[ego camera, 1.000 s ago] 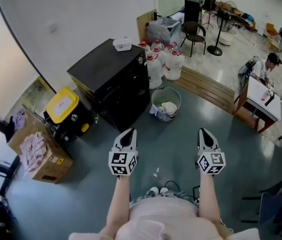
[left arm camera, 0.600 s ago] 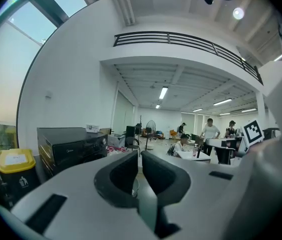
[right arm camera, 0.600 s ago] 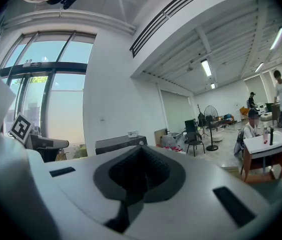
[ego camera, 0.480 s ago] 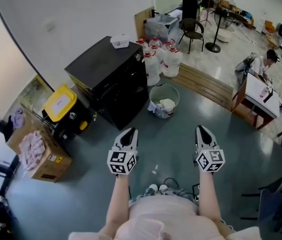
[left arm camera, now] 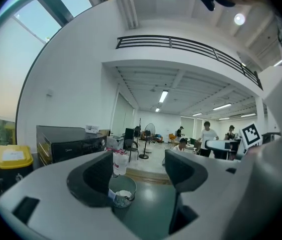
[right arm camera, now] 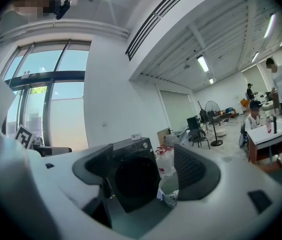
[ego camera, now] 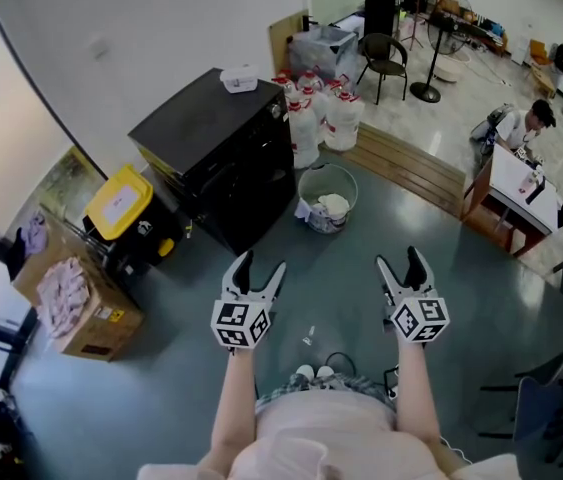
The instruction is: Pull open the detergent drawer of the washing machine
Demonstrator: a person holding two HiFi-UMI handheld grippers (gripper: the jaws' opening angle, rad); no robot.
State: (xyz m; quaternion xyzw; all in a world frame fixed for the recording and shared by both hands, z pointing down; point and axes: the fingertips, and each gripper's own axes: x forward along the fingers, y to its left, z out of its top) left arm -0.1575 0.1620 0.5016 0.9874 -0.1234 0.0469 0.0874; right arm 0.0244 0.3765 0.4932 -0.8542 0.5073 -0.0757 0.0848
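Note:
The black front-loading washing machine (ego camera: 221, 158) stands against the white wall, ahead and to the left. In the right gripper view its round door and top control strip (right arm camera: 130, 149) show between the jaws, and the drawer cannot be made out there. The machine's top panel (left arm camera: 70, 141) also appears in the left gripper view. My left gripper (ego camera: 261, 265) and right gripper (ego camera: 399, 260) are side by side over the floor, well short of the machine. Both have just been opening their jaws. Each is open, with nothing between the fingers.
A grey bin (ego camera: 329, 196) with white scraps stands right of the machine, with several white jugs (ego camera: 321, 118) behind it. A yellow-lidded container (ego camera: 121, 203) and a cardboard box (ego camera: 76, 308) sit to its left. A wooden platform (ego camera: 411, 173) and a person at a desk (ego camera: 526, 128) are at right.
Both grippers' jaws were shut in the earlier frames and now stand spread apart. The hands have hardly shifted.

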